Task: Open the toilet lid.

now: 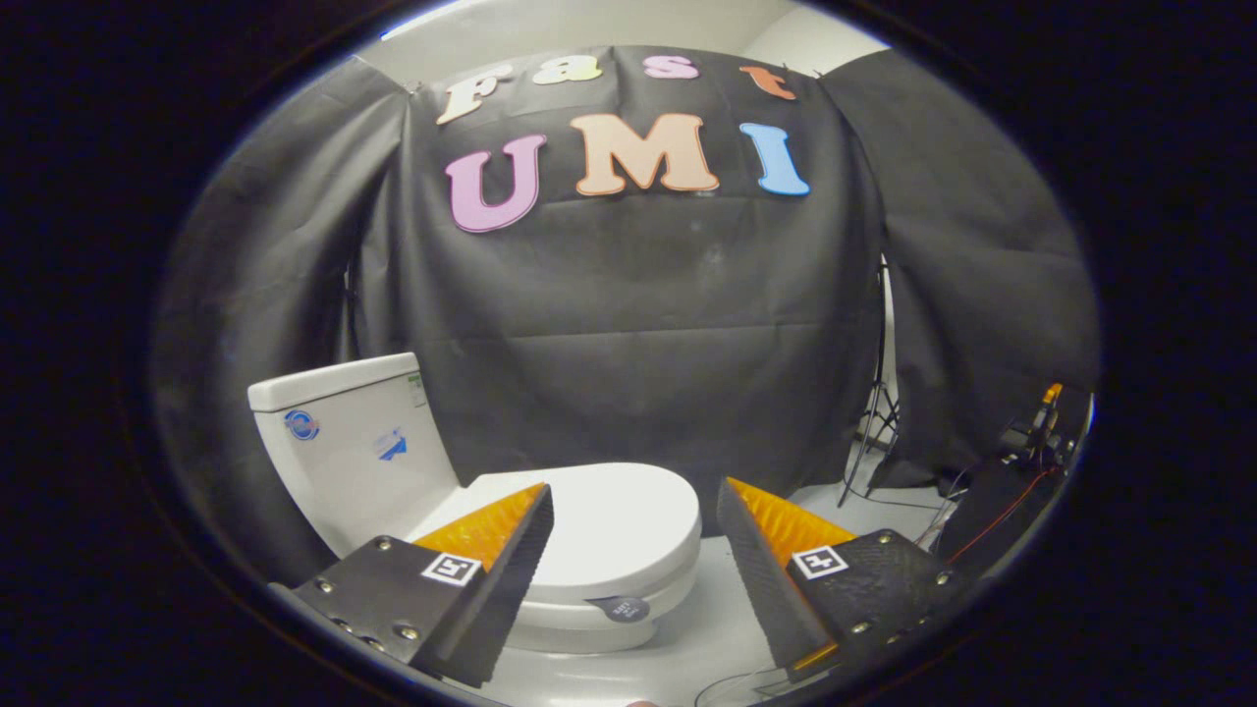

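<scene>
The gripper (pixel 633 579) has its fingers spread wide with nothing held between them. Just ahead and slightly below lies the toilet lid (pixel 609 525), shut flat on the seat, its rounded front edge toward the right finger and in the gap between the two. The lid's long axis runs back and left to the tank (pixel 349 442), where the hinge likely sits; beyond hangs the booth's black cloth wall (pixel 638 324).
</scene>
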Available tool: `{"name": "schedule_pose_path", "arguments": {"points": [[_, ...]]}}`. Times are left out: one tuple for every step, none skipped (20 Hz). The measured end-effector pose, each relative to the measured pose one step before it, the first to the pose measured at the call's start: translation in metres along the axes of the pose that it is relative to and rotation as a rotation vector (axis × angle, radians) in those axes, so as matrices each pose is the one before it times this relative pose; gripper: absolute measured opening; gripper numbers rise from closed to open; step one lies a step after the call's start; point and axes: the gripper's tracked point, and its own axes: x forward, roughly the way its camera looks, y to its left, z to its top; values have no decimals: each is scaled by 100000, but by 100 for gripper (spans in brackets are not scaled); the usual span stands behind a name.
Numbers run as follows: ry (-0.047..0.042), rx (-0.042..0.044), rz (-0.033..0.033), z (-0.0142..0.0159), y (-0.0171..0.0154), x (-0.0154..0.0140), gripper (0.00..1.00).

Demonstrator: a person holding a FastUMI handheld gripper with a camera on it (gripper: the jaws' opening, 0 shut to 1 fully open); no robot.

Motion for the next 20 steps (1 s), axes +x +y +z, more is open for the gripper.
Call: {"name": "schedule_pose_path", "arguments": {"points": [[1984,844,-1349,-696,-193,588,99],[2561,198,-1809,-776,-281,658,99],[2038,605,-2276,-721,-382,486,99],[3123,916,-391,-884,-60,555,100],[2615,1357,1006,-968,424,464,99],[1988,2125,898,-511,228,474,99],[1751,1883,112,-738,-218,518,99],[2400,1688,-389,-818,-296,554,99],[2680,1867,-691,-923,-414,614,99],[2524,2150,-483,-728,-523,661,99],[2437,2105,-604,-759,-578,760,99],[2296,1489,-503,-690,-633,899,99],[1984,269,-1179,-884,-754,937,99],[2422,-891,-1811,-902,-910,935,99],[2192,-958,-1335,-995,-657,821,99],[1943,-958,-916,-619,-355,717,99],[1694,-383,-708,-561,-330,880,100],[2556,446,632,-722,120,629,100],[2439,1004,1439,-759,465,186,100],[1794,1302,1538,-421,528,289,100]]}}
